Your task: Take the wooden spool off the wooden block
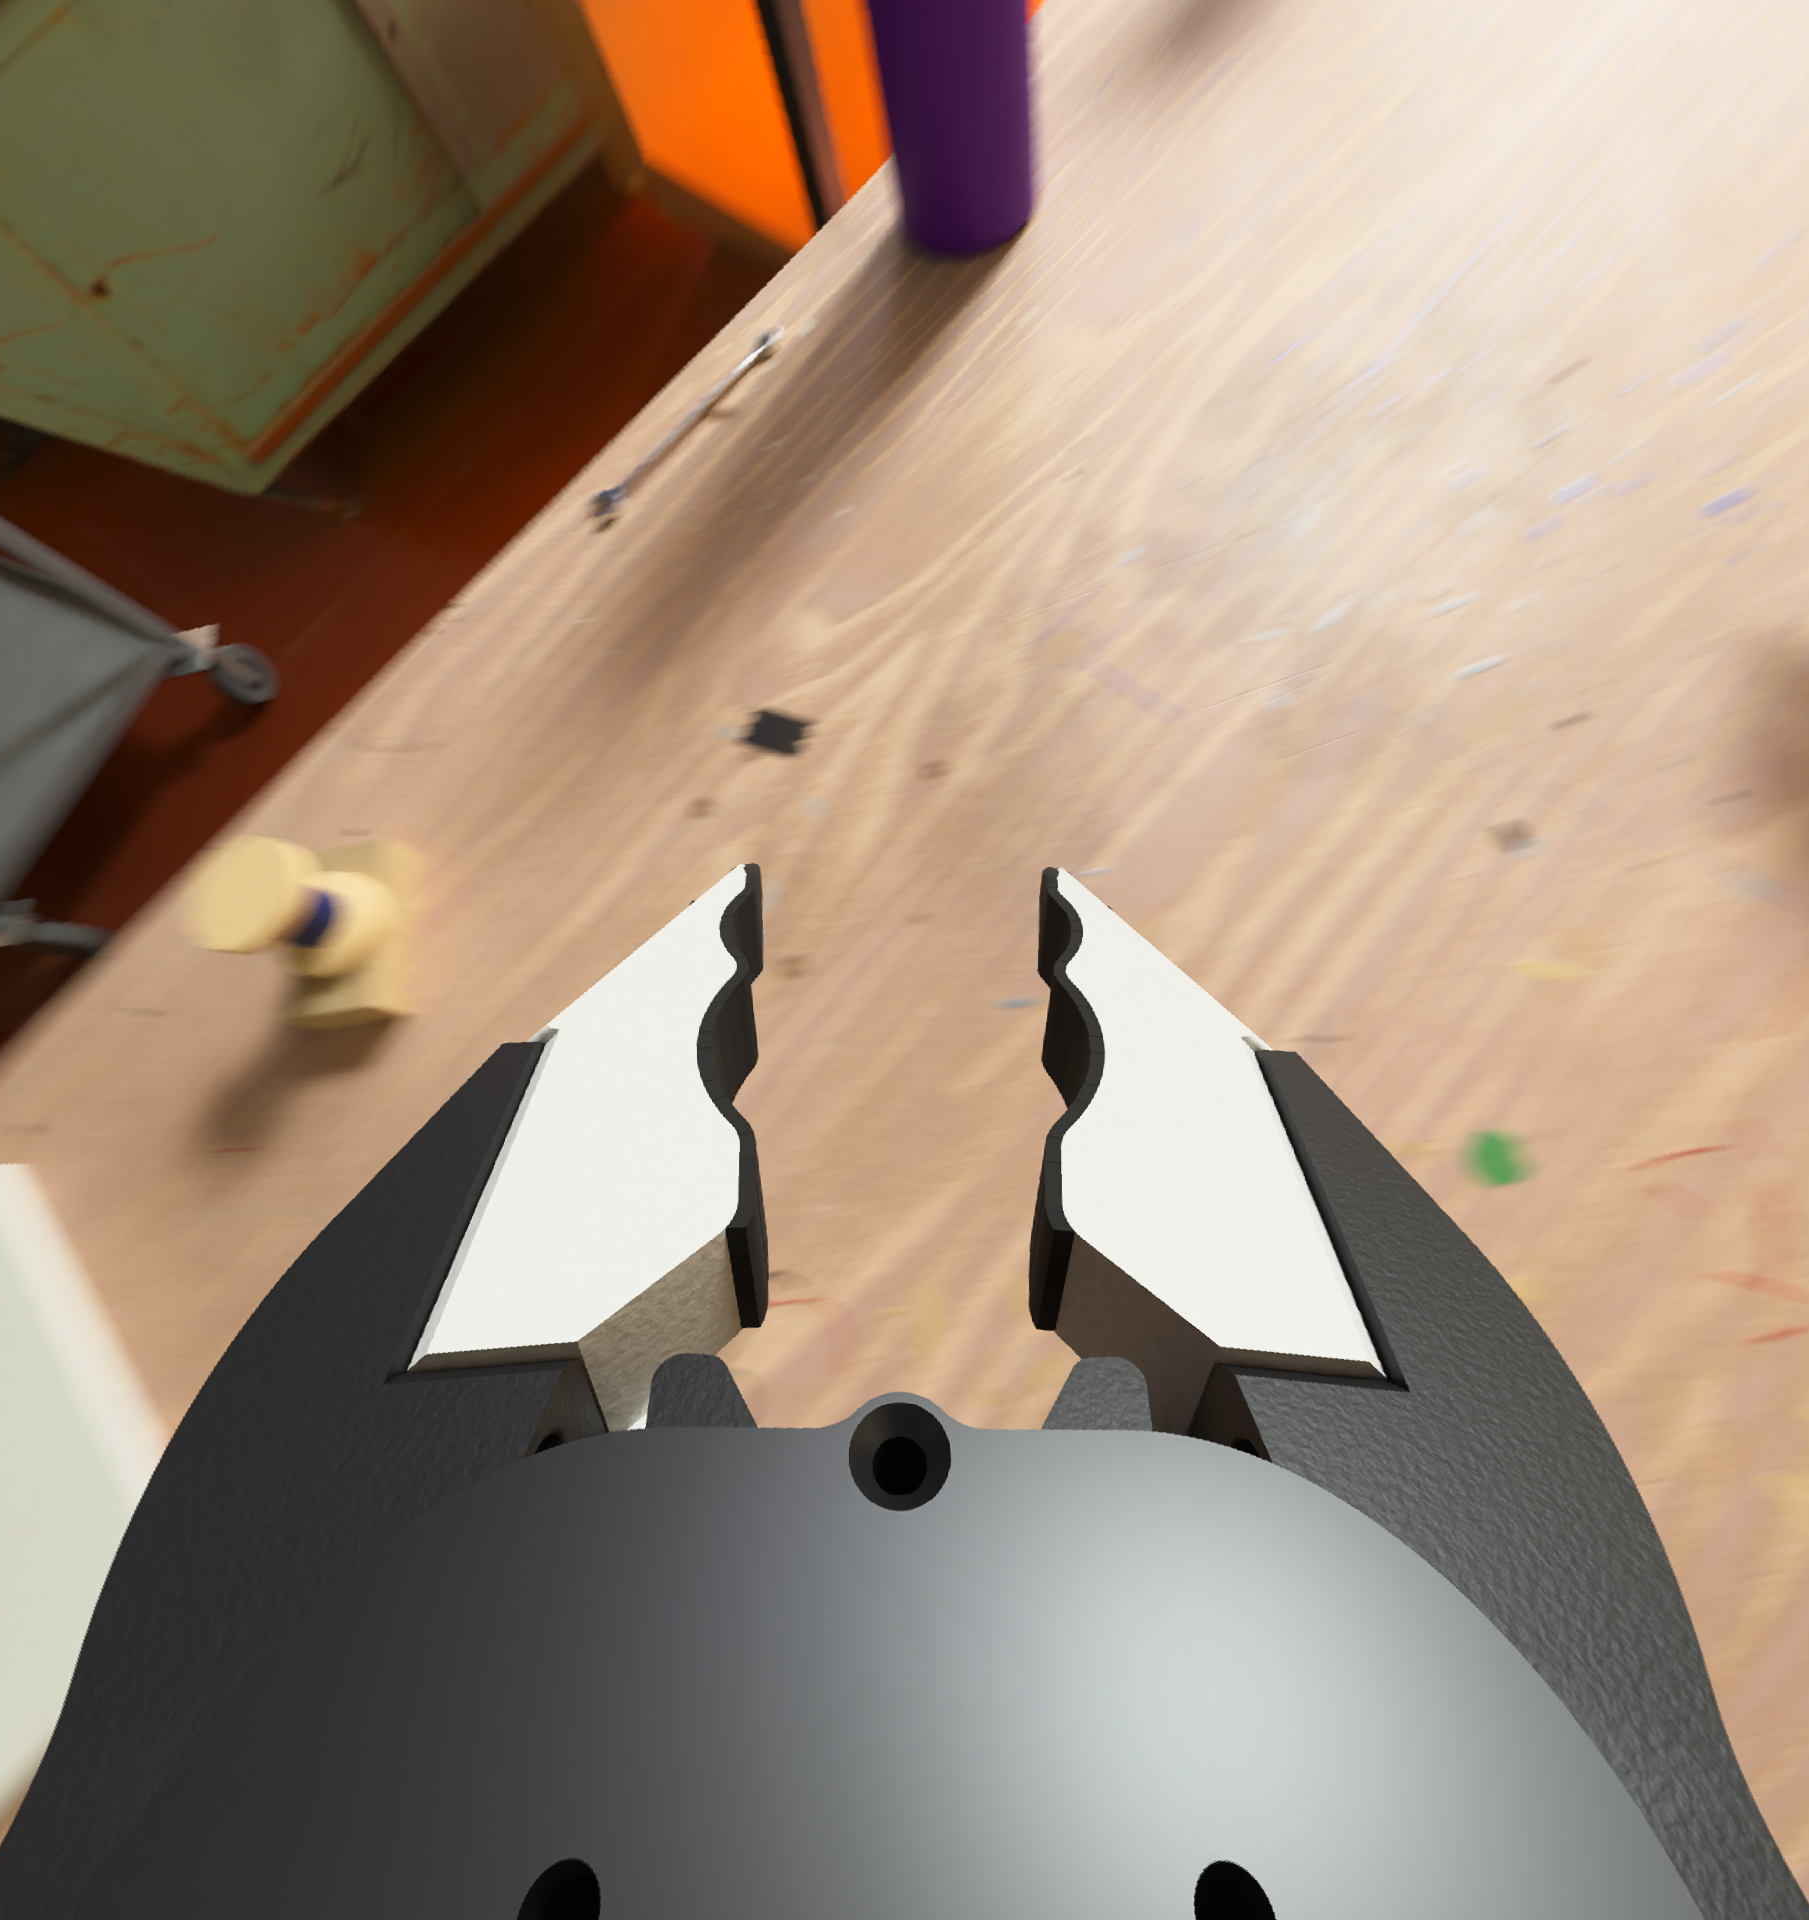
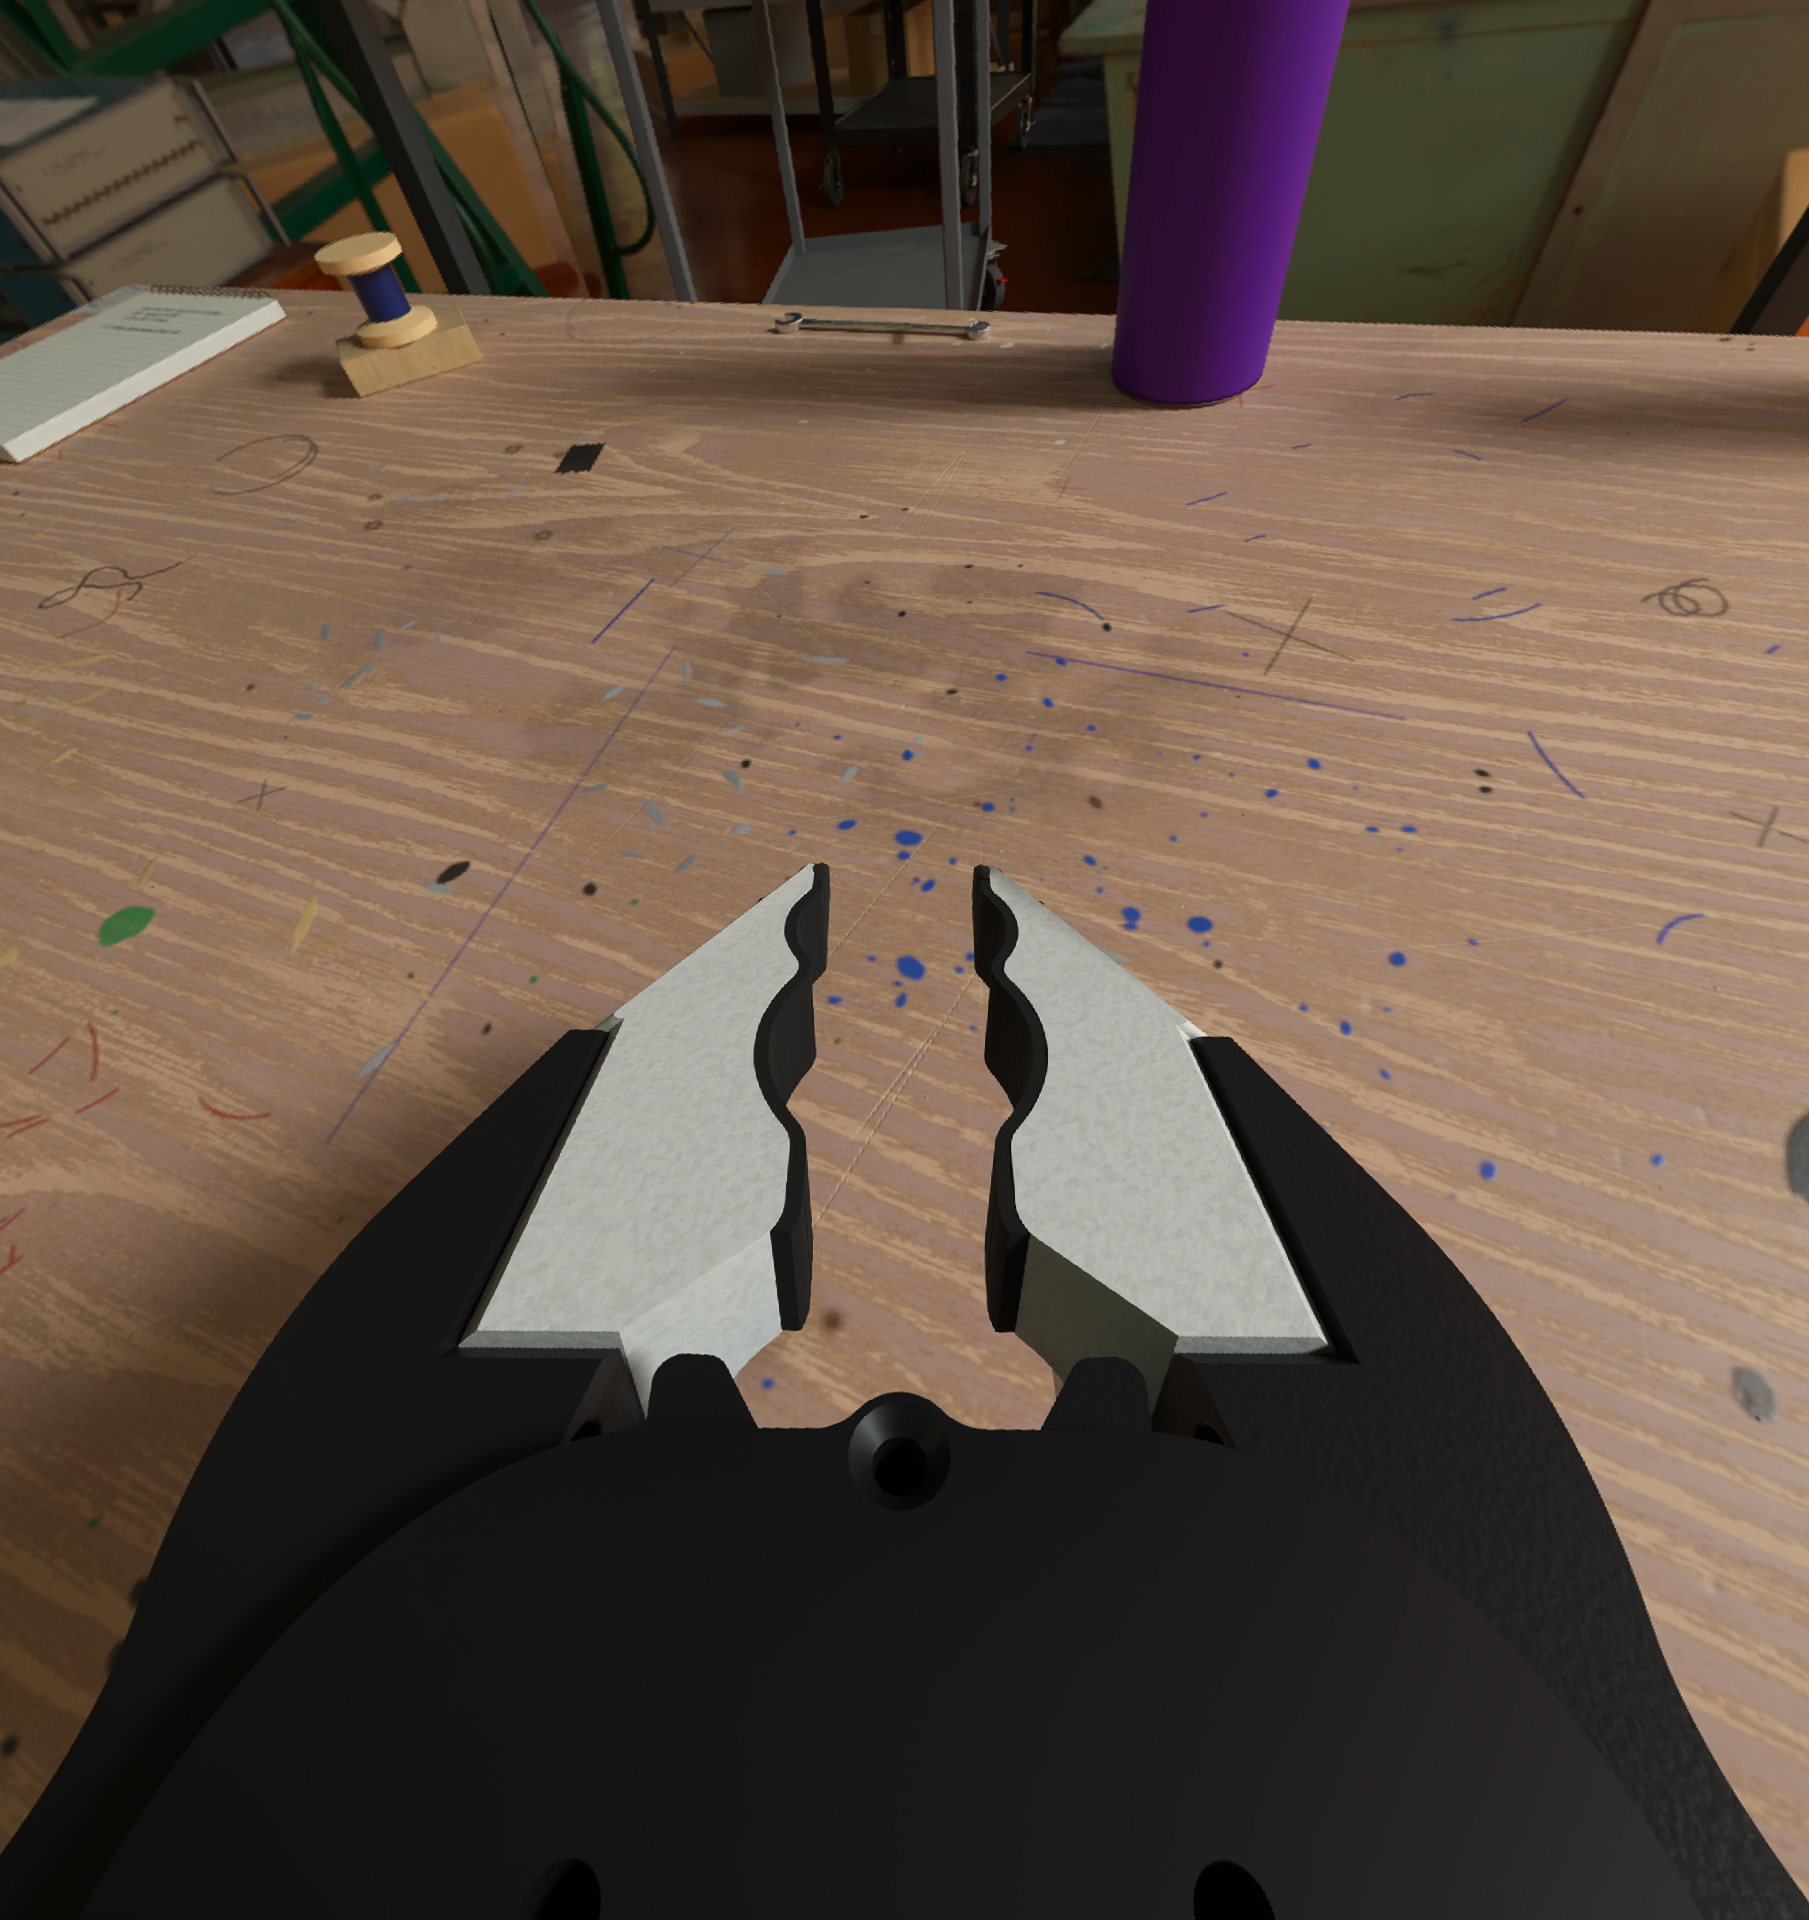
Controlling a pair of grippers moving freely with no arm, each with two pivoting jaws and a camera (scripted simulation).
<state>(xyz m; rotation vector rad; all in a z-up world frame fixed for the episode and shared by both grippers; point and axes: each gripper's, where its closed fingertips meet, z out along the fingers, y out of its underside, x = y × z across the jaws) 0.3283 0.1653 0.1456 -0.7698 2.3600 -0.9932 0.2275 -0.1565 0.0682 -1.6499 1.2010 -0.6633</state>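
Observation:
A wooden spool [image 2: 377, 287] with blue thread stands upright on a small wooden block [image 2: 412, 358] at the table's far left edge in the right wrist view. In the blurred left wrist view the spool [image 1: 292, 912] and the block [image 1: 365, 982] show to the left, near the table edge. My left gripper [image 1: 900, 883] is open and empty above the table, to the right of the spool. My right gripper [image 2: 900, 883] is open and empty, far from the spool, over the middle of the table.
A tall purple cylinder [image 2: 1217, 197] stands at the far edge; it also shows in the left wrist view [image 1: 957, 125]. A wrench [image 2: 879, 327] lies by that edge. A white notepad [image 2: 100, 369] lies left of the block. The table edge [image 1: 380, 665] drops to the floor.

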